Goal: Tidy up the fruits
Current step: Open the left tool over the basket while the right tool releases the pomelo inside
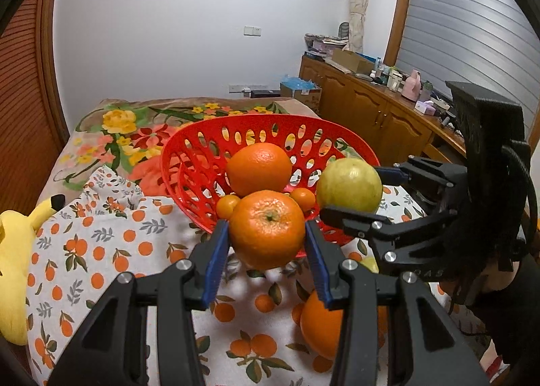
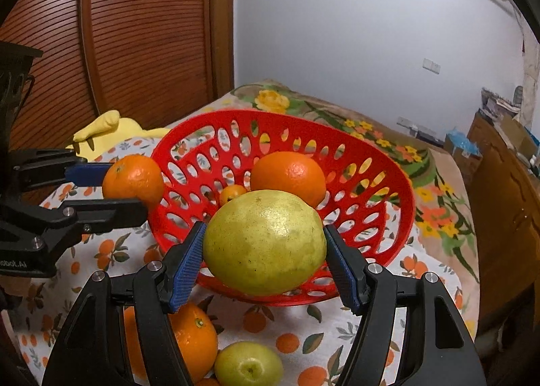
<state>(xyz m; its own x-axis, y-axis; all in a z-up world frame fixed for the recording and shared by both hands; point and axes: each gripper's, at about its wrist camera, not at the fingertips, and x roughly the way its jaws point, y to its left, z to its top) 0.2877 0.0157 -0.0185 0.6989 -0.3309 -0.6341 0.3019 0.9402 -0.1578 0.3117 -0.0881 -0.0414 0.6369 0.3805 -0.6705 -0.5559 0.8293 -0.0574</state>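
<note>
My left gripper (image 1: 267, 234) is shut on an orange (image 1: 266, 229), held just before the near rim of the red perforated basket (image 1: 199, 139). My right gripper (image 2: 265, 247) is shut on a large yellow-green fruit (image 2: 265, 242), held over the basket's (image 2: 388, 163) near edge. Inside the basket lie a big orange (image 2: 288, 176) and small tangerines (image 2: 233, 193). In the left wrist view the right gripper (image 1: 351, 188) shows at the right with the green fruit (image 1: 349, 185). In the right wrist view the left gripper (image 2: 131, 185) carries its orange (image 2: 133, 181) at the left.
On the orange-print cloth (image 1: 111, 251) below the grippers lie another orange (image 2: 195, 338) and a smaller green fruit (image 2: 248, 365). A yellow plush toy (image 1: 17, 251) sits at the left. A floral blanket (image 1: 135, 136) lies behind the basket, and a wooden cabinet (image 1: 371, 109) stands to the right.
</note>
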